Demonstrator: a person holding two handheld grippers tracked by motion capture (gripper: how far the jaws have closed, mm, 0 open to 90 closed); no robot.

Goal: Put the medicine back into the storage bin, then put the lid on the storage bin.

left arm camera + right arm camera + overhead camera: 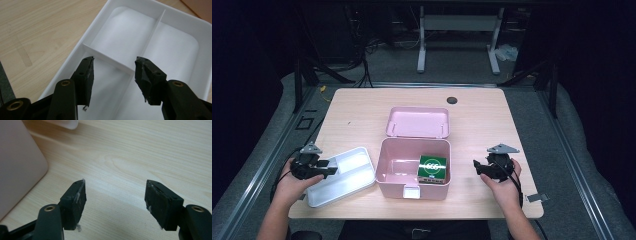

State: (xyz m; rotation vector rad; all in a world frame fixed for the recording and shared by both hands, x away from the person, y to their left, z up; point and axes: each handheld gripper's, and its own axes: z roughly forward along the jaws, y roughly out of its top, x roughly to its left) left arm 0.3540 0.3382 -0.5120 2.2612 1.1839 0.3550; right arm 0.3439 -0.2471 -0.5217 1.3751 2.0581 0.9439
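Observation:
An open pink box (392, 189) stands mid-table with its lid (418, 121) folded back behind it. Inside it, at the right, lies a green carton (432, 167) with a white label. To the box's left rests a white divided tray (354, 175), bare inside. My left gripper (332, 167) hovers over the tray's near left end. In the left gripper view its jaws (114, 65) stand open above a divider of the tray (120, 37), gripping nothing. My right gripper (476, 166) is to the right of the box, low over bare wood. Its jaws (115, 187) are open and hold nothing, and the pink box wall (17, 165) is off to their left.
The light wooden table (482, 115) has a dark round cable hole (452, 100) near its far edge. A white latch tab (411, 192) juts from the box's front. Dark floor and a metal frame lie beyond the table.

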